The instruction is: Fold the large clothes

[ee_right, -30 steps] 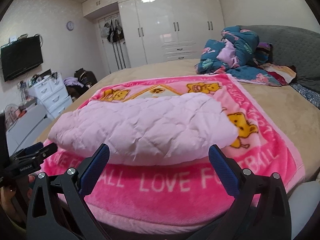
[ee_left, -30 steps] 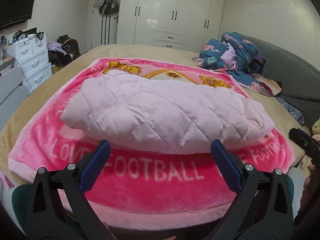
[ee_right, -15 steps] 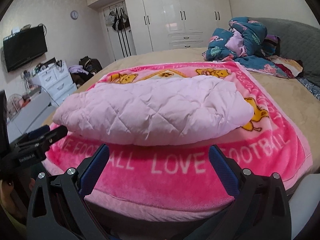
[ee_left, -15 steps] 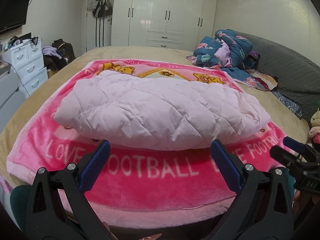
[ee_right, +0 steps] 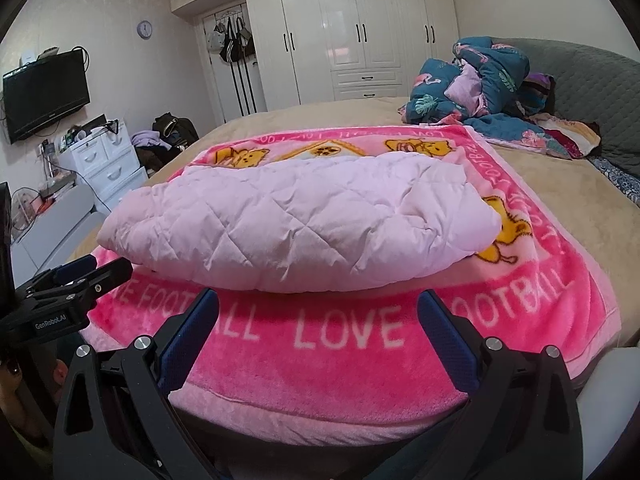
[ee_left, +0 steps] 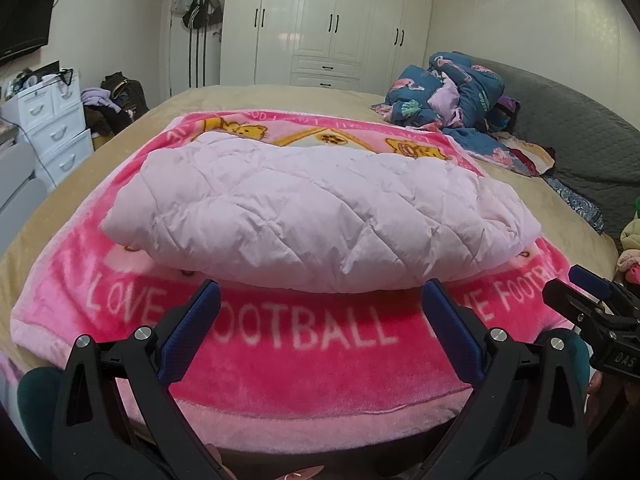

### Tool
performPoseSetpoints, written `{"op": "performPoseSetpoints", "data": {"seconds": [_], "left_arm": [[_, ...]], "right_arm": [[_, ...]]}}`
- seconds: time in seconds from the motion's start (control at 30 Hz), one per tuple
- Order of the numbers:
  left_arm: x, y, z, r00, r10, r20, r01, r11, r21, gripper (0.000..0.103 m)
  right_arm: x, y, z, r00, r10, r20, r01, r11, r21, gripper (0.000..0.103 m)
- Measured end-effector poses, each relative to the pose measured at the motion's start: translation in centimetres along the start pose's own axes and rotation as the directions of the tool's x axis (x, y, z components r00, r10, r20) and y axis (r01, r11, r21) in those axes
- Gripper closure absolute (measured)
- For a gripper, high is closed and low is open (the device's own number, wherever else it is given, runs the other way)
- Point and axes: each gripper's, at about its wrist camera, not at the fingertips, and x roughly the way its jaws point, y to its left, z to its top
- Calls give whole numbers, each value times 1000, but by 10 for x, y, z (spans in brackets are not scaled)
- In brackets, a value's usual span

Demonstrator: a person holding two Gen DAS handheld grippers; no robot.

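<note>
A pale pink quilted garment (ee_left: 316, 216) lies folded in a thick bundle on a bright pink "LOVE FOOTBALL" blanket (ee_left: 304, 360) spread on the bed. It also shows in the right wrist view (ee_right: 304, 224) on the same blanket (ee_right: 340, 364). My left gripper (ee_left: 320, 308) is open and empty, held just in front of the bundle's near edge. My right gripper (ee_right: 318, 308) is open and empty, also just short of the bundle. The right gripper shows at the right edge of the left view (ee_left: 592, 308); the left gripper shows at the left edge of the right view (ee_right: 76, 284).
A blue flowered duvet heap (ee_left: 452, 96) lies at the far right of the tan bed (ee_left: 280, 98), beside a grey headboard (ee_left: 580, 136). White wardrobes (ee_left: 332, 24) line the far wall. White drawers (ee_left: 56, 128) and a TV (ee_right: 44, 92) stand at left.
Both grippers have drawn back and sunk a little toward the bed's near edge, staying open. The folded garment has not moved.
</note>
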Motion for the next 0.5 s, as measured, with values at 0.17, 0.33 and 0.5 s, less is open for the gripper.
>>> {"op": "performPoseSetpoints", "data": {"seconds": [0.17,0.33,0.5], "left_arm": [[0,-1,-1,1000,10,0,-10,1000,6,9],[-1,1,1,1000,23,0,-23,1000,7,9],[-1,2,2,1000,25,0,-25,1000,8,9]], "right_arm": [[1,1,0,1000,3,-4,-3,1000,-5,4],[2,3,1,1000,5,-4,-5,1000,-13,4],[3,3,1,1000,2,-6,-2,1000,-12,4]]}}
